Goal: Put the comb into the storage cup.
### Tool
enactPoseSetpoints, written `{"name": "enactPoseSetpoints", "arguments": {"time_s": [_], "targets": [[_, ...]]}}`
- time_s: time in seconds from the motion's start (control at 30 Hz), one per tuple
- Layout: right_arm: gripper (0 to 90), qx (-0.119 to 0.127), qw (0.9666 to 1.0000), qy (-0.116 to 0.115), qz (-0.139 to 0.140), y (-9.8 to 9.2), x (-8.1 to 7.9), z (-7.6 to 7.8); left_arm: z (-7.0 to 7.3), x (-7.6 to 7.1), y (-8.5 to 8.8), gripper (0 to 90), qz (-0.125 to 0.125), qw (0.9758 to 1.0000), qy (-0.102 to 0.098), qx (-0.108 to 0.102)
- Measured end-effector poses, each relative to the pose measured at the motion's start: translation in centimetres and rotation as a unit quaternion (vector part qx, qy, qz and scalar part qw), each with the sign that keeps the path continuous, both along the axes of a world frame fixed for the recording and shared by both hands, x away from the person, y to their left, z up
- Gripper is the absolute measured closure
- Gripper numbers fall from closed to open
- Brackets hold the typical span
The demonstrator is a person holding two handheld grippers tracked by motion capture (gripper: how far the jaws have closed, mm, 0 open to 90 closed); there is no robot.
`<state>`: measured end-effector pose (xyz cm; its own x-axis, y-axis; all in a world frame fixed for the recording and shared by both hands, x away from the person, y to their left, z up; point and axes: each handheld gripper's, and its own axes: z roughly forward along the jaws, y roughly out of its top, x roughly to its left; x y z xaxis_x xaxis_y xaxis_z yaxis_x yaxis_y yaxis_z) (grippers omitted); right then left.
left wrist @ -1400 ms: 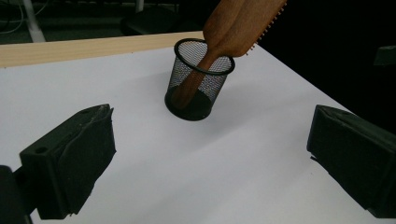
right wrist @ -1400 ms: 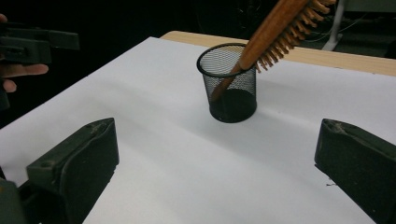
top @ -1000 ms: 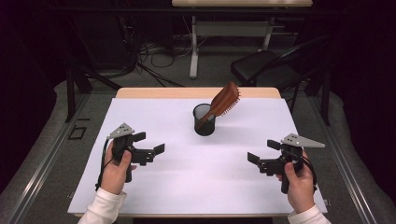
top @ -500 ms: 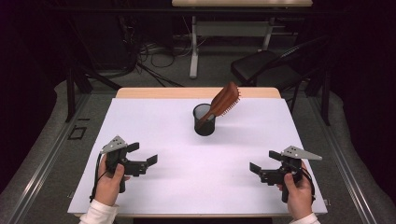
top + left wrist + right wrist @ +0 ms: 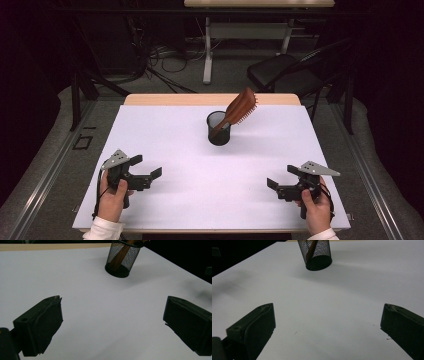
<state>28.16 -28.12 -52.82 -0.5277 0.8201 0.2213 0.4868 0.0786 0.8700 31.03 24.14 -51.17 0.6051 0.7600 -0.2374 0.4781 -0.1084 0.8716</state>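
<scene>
Holding my left gripper [image 5: 148, 167] and right gripper [image 5: 281, 176] wide open, I grasp nothing. The brown wooden hairbrush [image 5: 239, 107] leans inside the black mesh cup [image 5: 218, 132], well apart from both.

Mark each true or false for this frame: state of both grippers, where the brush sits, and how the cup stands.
1. Both grippers are open and hold nothing. True: the left gripper and the right gripper have jaws spread wide over bare table.
2. The brush lies flat on the table. False: its handle stands in the cup and its head leans out to the right.
3. The cup stands upright. True.
4. The left gripper touches the cup. False: it is well apart, near the table's front edge.
5. The cup is solid plastic. False: it is black mesh.
</scene>
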Motion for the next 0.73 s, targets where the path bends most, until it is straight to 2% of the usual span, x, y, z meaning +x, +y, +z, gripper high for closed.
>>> {"name": "enactPoseSetpoints", "arguments": {"time_s": [0.1,0.4,0.73], "targets": [[0.0,0.002,1.0,0.0,-0.001,0.0,0.1,-0.3,-0.2,0.0,0.1,2.4,0.002,1.0,-0.001,0.003],[0.0,-0.025,0.9995,-0.011,-0.017,-0.2,0.3,-0.9,-0.7,0.1,0.4,2.4,0.007,0.9999,-0.007,0.005],[0.0,-0.017,0.9997,-0.003,-0.019,-0.6,0.6,-1.3,-0.6,0.2,1.0,2.4,0.017,0.9998,-0.002,-0.009]]}}
